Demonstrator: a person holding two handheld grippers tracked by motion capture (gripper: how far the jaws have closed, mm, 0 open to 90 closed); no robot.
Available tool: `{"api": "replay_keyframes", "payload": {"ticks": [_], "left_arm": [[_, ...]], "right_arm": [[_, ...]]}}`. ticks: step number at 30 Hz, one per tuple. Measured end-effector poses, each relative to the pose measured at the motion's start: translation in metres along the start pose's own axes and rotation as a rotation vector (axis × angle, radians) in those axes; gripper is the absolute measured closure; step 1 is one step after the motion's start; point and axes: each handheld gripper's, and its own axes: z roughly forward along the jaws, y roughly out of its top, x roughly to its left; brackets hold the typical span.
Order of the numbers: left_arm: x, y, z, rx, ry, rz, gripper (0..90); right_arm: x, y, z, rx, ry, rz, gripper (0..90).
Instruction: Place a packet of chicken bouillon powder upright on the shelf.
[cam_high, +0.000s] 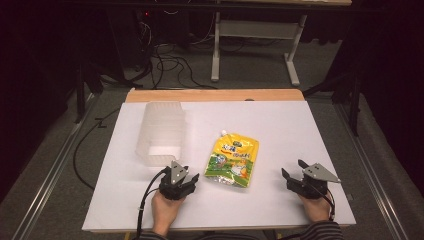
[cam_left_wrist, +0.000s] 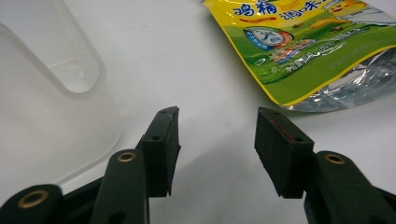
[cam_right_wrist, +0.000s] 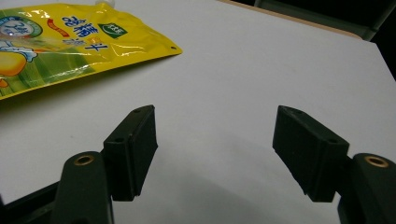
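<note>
Work had not begun: my left gripper (cam_high: 186, 178) and right gripper (cam_high: 294, 172) rested empty, jaws apart; yellow pouch (cam_high: 232, 159) lay flat between them, beside clear container (cam_high: 161, 133).

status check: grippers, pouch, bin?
Left gripper open, empty, beside the clear bin. Right gripper open, empty, right of the yellow pouch. Pouch flat on the table, untouched. Nothing in the way.

A white-topped bench (cam_high: 280, 120) carries two things — a clear plastic container (cam_high: 161, 132) and, beside it, a yellow pouch (cam_high: 233, 158).
</note>
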Motion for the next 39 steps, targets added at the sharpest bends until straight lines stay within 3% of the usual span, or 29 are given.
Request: {"api": "replay_keyframes", "payload": {"ticks": [5, 26, 32, 36, 39], "left_arm": [[0.0001, -0.0001, -0.0002, -0.001, 0.001, -0.002, 53.1], [-0.0026, 0.0, 0.0001, 0.003, 0.038, 0.007, 33.2], [0.0005, 0.0006, 0.0, 0.008, 0.018, -0.022, 32.0], [-0.0013, 0.0007, -0.0022, -0.002, 0.013, -0.004, 32.7], [-0.0015, 0.0029, -0.0065, -0.025, -0.021, -0.018, 34.5]], "right_arm": [[0.0, -0.0001, -0.0002, -0.001, 0.0, 0.002, 31.2], [-0.0002, -0.0001, -0.0003, -0.003, 0.004, 0.001, 31.2], [-0.0007, -0.0001, -0.0002, -0.004, 0.008, -0.002, 31.2], [-0.0006, -0.0001, -0.0001, -0.003, 0.009, -0.006, 31.2], [-0.0005, -0.0002, -0.0003, -0.007, 0.011, -0.004, 31.2]]}}
